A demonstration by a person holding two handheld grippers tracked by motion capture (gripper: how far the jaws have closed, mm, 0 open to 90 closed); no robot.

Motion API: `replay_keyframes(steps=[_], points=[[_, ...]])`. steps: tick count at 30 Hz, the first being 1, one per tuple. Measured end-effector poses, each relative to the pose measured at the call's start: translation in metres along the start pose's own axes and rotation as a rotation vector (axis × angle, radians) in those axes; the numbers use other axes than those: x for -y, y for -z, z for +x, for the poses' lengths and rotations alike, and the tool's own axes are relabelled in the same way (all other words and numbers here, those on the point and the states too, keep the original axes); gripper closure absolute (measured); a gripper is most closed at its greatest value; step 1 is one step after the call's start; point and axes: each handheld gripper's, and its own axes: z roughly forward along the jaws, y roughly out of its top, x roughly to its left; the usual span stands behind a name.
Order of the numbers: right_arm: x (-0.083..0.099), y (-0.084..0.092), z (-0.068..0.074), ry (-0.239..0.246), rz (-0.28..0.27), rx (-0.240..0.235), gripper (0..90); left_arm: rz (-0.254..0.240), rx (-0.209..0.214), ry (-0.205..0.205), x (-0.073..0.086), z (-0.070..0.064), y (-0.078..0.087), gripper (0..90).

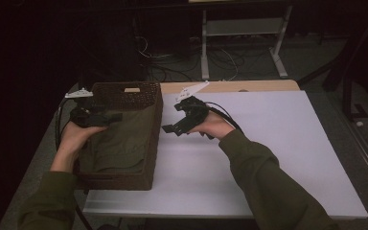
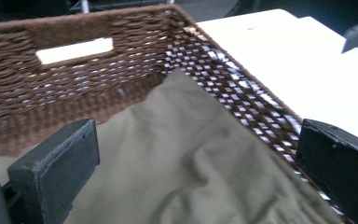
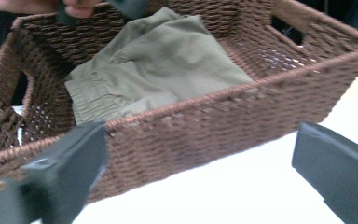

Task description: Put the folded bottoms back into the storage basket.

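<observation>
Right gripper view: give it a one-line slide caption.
Open fingers face a brown wicker basket holding olive garment.

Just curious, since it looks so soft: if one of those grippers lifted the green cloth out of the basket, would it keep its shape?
Probably not. The green cloth lies creased and slumped in the basket, so it would likely droop. It looks thin, probably light.

The room is dim, its left side and far wall almost black. A white tabletop lies over a pale wooden edge. Beyond it, a grey metal frame stands on grey floor among tangled cables.
</observation>
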Motion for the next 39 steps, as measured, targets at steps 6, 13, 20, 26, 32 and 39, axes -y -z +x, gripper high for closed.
replay_keyframes(steps=[6,13,20,26,32,39], points=[[0.012,0.022,-0.01,-0.006,0.003,0.005,0.5,-0.036,0.026,-0.034,0.004,-0.026,0.002,0.0],[0.03,0.052,-0.018,-0.022,-0.004,0.029,0.4,-0.057,0.066,-0.081,0.006,-0.058,-0.001,0.0],[0.049,0.083,-0.021,-0.017,-0.009,0.051,0.4,-0.088,0.128,-0.126,0.006,-0.092,-0.006,0.0],[0.065,0.113,-0.023,-0.029,-0.02,0.063,0.4,-0.135,0.199,-0.16,0.011,-0.121,-0.01,0.0],[0.082,0.14,-0.02,-0.028,-0.03,0.08,0.4,-0.145,0.254,-0.184,0.016,-0.141,-0.017,0.0],[0.101,0.166,-0.015,-0.036,-0.042,0.11,0.4,-0.172,0.308,-0.221,0.021,-0.156,-0.021,0.0]])
